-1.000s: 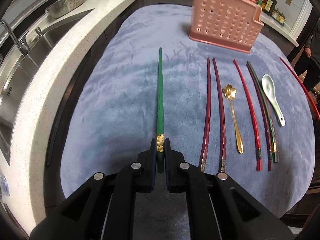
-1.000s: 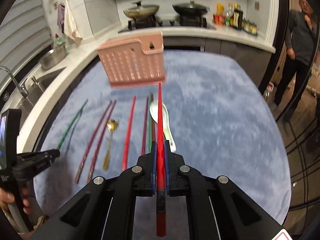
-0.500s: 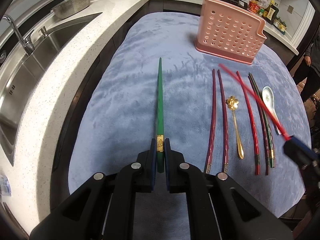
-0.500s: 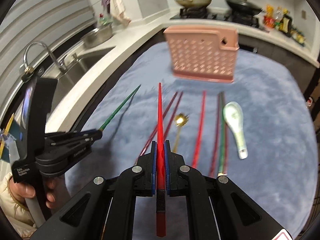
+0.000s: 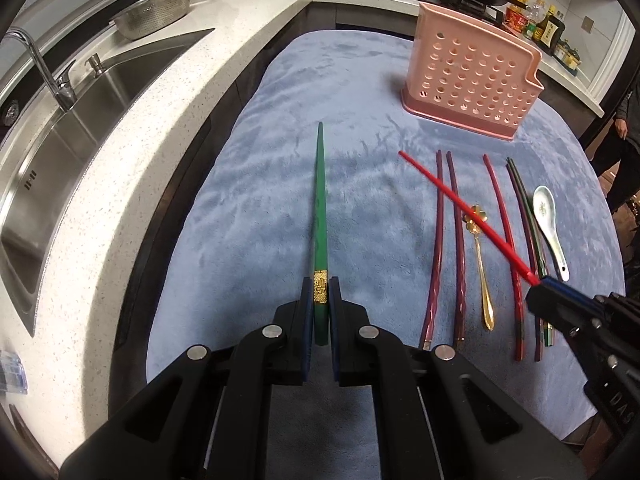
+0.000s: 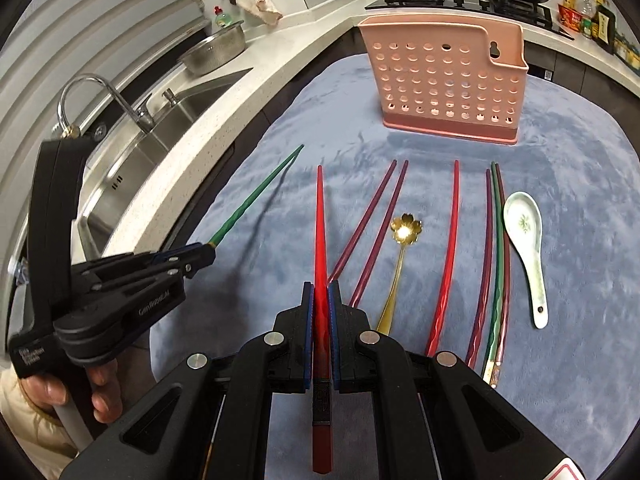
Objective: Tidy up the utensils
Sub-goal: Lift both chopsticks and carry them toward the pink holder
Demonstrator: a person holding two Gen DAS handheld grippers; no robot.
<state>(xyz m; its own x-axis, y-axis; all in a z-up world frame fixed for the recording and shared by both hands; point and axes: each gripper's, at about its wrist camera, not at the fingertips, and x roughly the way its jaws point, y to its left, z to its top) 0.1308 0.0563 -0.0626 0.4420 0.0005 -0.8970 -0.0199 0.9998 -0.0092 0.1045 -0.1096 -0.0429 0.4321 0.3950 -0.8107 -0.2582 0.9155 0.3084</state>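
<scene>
Jaws of the left gripper are clamped on the green chopstick, gripping it just behind its gold band; the shaft runs from lower centre of the left wrist view up toward frame centre, tip raised above the blue cloth. Jaws of the right gripper are clamped on the red chopstick, whose butt end protrudes back between the fingers toward the bottom of the right wrist view. In the left wrist view the same red chopstick crosses diagonally from lower right to centre right, passing above the laid-out utensils.

Lying on the cloth, centre right in the right wrist view: a pair of maroon chopsticks, a gold flower-bowled spoon, a single red chopstick, then a close bundle of two maroon and one green chopstick, and a white ceramic spoon at far right. Items lie roughly parallel, tips toward the pink perforated holder, which stands upright on the cloth in the upper centre right, well apart from both grippers.

A steel sink and colander occupy the upper left of the left wrist view.
</scene>
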